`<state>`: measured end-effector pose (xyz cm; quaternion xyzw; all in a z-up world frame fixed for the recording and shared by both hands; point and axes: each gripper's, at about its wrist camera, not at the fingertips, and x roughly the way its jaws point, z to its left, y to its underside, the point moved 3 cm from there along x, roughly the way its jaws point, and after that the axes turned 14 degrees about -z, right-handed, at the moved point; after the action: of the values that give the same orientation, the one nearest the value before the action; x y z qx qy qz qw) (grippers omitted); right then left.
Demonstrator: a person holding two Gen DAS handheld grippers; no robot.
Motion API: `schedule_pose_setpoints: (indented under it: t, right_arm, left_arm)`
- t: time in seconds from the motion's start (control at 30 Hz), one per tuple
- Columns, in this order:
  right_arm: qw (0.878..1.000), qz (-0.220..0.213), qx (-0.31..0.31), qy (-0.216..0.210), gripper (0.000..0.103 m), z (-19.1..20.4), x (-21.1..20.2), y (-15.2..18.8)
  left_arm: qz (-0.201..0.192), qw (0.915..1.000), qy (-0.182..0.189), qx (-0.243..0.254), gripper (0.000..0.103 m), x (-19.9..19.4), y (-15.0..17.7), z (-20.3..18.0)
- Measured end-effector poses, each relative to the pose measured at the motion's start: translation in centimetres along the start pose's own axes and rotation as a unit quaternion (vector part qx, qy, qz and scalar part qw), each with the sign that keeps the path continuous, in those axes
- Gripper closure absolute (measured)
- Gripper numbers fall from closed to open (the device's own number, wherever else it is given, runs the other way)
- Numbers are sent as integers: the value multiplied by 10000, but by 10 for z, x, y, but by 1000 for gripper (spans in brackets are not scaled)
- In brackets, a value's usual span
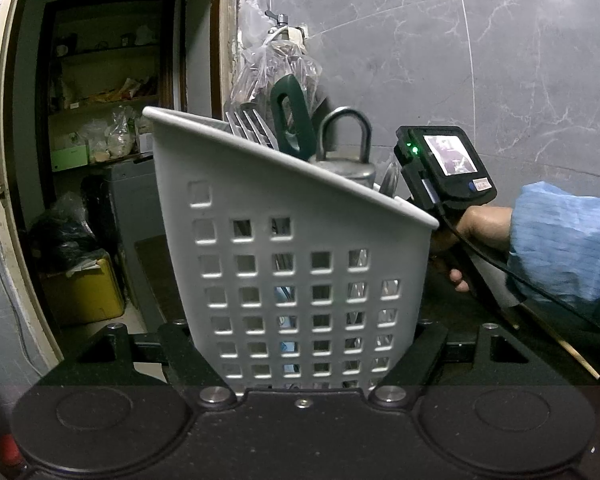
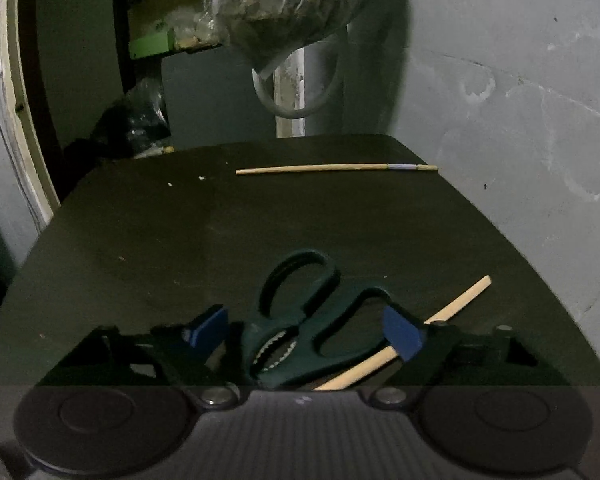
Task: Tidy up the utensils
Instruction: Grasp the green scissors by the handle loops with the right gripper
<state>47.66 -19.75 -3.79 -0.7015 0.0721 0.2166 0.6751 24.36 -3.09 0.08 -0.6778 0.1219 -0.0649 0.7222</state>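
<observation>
No brand name or readable writing shows anywhere; the small sticker on the right gripper's screen housing is too blurred to make out.

In the left wrist view, one white perforated utensil caddy (image 1: 296,264) fills the near centre, tilted, with its base between the two black fingers of the left gripper (image 1: 300,364). Both fingers press against the caddy's lower sides, so the jaws are clamped on it. Rising above its slanted rim are one metal fork head (image 1: 249,125), one dark green looped handle (image 1: 291,117) and one metal piece with a rounded loop (image 1: 346,142); other contents show only as glints through the square holes. To the right, a hand in a blue sleeve grips the handle of the other device (image 1: 446,164), whose small screen and green light face the camera.

In the right wrist view, the right gripper (image 2: 306,334) sits low over a dark tabletop (image 2: 140,240), its two blue fingertip pads (image 2: 402,332) spread wide apart. One pair of dark green kitchen scissors (image 2: 300,320) lies between them, handles pointing away, touching neither pad visibly, so the jaws are released. Two wooden chopsticks are on the table: one chopstick (image 2: 452,306) lies diagonally at the near right, passing under the right pad, and a second chopstick (image 2: 332,169) lies crosswise at the far edge, well apart from the first.
</observation>
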Motion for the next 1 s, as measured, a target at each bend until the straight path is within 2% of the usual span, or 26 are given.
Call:
schedule_pose_setpoints:
  t: [0.07,0.13,0.4,0.53,0.73,1.0]
  right_arm:
    - [9999,-47,-134,-36,27,3,-3,2]
    - [9997,17,-71,-237,40,4,-5,4]
    - [9980,-60,-256,-582,43,8,-27,14]
    - [9946,-111,-422,-946,43,12,-46,23]
    - [9794,-177,-880,-1811,43,22,-84,41]
    - [9490,-167,-1523,-2754,42,34,-139,62]
  left_arm:
    - [0,10000,3,-1,26,0,0,0]
    - [1,10000,3,5,26,0,0,0]
    - [3,10000,6,6,26,-1,0,0]
    - [3,10000,4,8,26,0,0,-1]
    - [4,10000,2,9,26,0,0,0]
    - [9,10000,-20,47,26,0,1,-3]
